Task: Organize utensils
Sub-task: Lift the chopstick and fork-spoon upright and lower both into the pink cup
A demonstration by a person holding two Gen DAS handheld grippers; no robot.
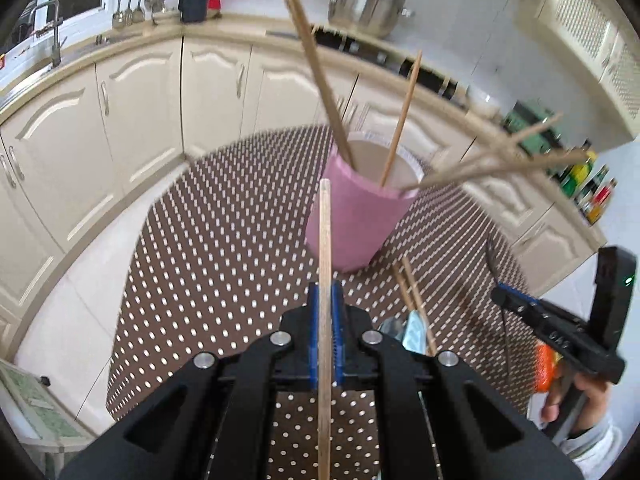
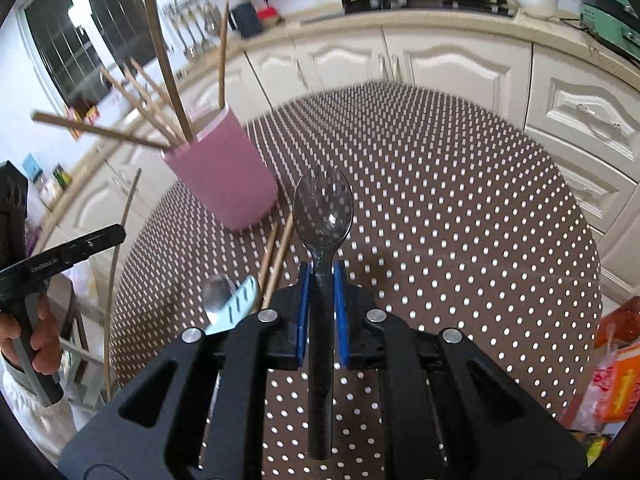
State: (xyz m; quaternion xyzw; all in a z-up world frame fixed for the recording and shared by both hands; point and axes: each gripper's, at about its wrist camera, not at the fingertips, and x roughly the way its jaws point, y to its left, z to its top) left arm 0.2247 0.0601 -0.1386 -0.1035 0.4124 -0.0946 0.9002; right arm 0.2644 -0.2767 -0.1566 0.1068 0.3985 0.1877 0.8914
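A pink cup (image 1: 352,212) (image 2: 224,176) stands on the round brown dotted table (image 1: 208,240) (image 2: 460,200) with several wooden chopsticks leaning out of it. My left gripper (image 1: 325,292) is shut on a single wooden chopstick (image 1: 325,248), which points up toward the cup. My right gripper (image 2: 320,276) is shut on the handle of a dark plastic spork (image 2: 323,208), held above the table to the right of the cup. Two loose chopsticks (image 2: 276,256) (image 1: 414,300), a clear spoon (image 2: 216,296) and a light blue utensil (image 2: 236,308) lie on the table near the cup.
Cream kitchen cabinets (image 1: 140,100) (image 2: 452,64) curve behind the table. A steel pot (image 1: 368,0) sits on the stove. An orange packet (image 2: 624,368) lies at the table's right edge. A person's hand (image 2: 32,340) holds the other gripper's handle.
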